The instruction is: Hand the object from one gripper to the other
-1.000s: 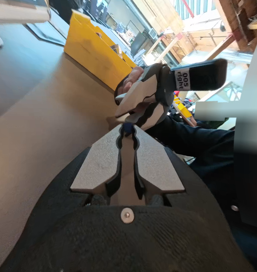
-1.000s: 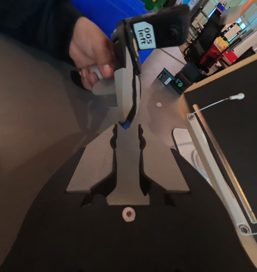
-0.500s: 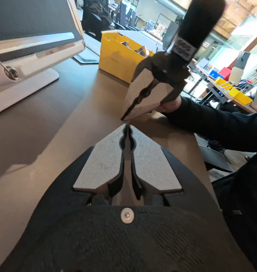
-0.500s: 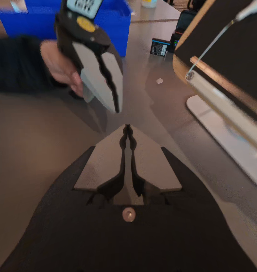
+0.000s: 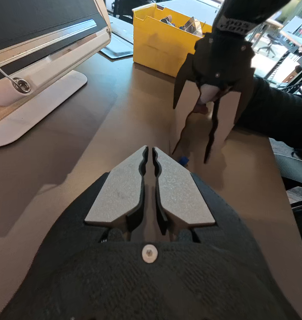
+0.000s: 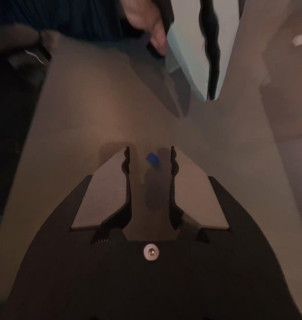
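A small blue object (image 6: 152, 160) lies on the tan table (image 6: 88, 121), between the fingertips of my right gripper (image 6: 149, 149). That gripper is open, points down at the table and does not touch the object. In the left wrist view the right gripper (image 5: 190, 156) stands upright over the blue object (image 5: 183, 160), just right of my left gripper (image 5: 150, 149). My left gripper is shut and empty. It also shows at the top of the right wrist view (image 6: 210, 98), off the table.
A yellow bin (image 5: 157, 45) with loose parts stands at the back of the table. A monitor on a white stand (image 5: 43, 97) is at the left. A dark sleeve (image 5: 276, 117) reaches in from the right, where the table edge (image 5: 274, 166) runs. The grippers' ends are close to 7 cm from one another.
A second ago the left gripper held the blue object between the right gripper's open fingers. Both grippers then showed shut. Now the right gripper has tipped down and opened, with the object on the table.
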